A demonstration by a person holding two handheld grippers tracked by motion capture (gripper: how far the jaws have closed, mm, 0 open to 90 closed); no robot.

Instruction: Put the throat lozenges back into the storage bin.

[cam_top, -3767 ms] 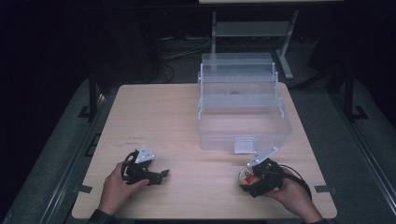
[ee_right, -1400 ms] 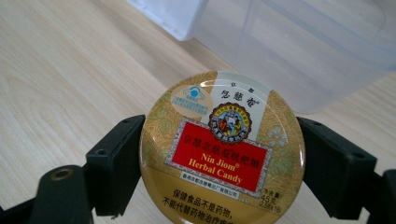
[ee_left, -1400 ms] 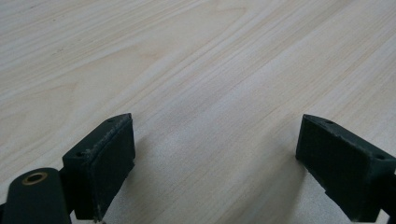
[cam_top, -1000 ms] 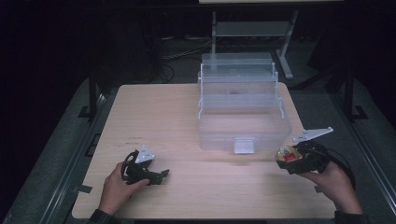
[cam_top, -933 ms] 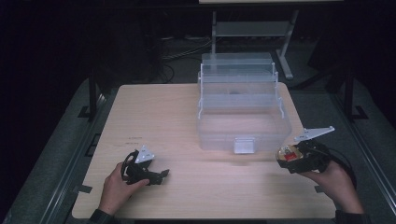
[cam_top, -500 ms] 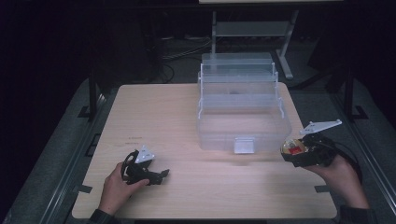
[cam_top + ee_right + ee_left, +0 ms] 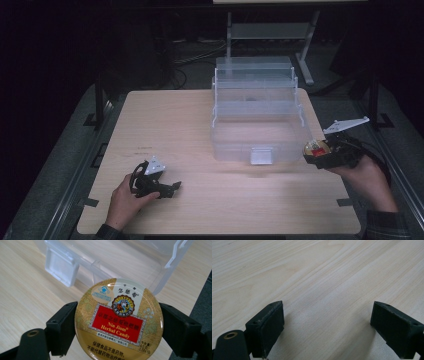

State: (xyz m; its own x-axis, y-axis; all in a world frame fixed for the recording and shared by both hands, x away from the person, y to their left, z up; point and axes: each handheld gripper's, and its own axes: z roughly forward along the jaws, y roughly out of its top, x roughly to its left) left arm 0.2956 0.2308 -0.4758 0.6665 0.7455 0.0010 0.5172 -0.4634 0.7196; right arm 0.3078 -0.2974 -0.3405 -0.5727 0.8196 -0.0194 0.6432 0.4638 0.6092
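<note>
A round gold candy tin with a red "Nin Jiom Herbal Candy" label is clamped between the jaws of my right gripper. In the high view that gripper is lifted at the table's right edge, beside the right front corner of the clear plastic tiered box, and the candy tin shows at its tip. The box stands open with its trays stepped back; its latch faces the person. My left gripper rests low over the bare wood at the front left, jaws wide apart and empty; its pads frame only tabletop.
The light wooden table has open room on its whole left half. A metal stand and cables sit on the dark floor behind the table. The table's right edge lies just under my right hand.
My right gripper has carried the candy tin from the front right of the table up and rightward to the box's right front corner. The left gripper has stayed put.
</note>
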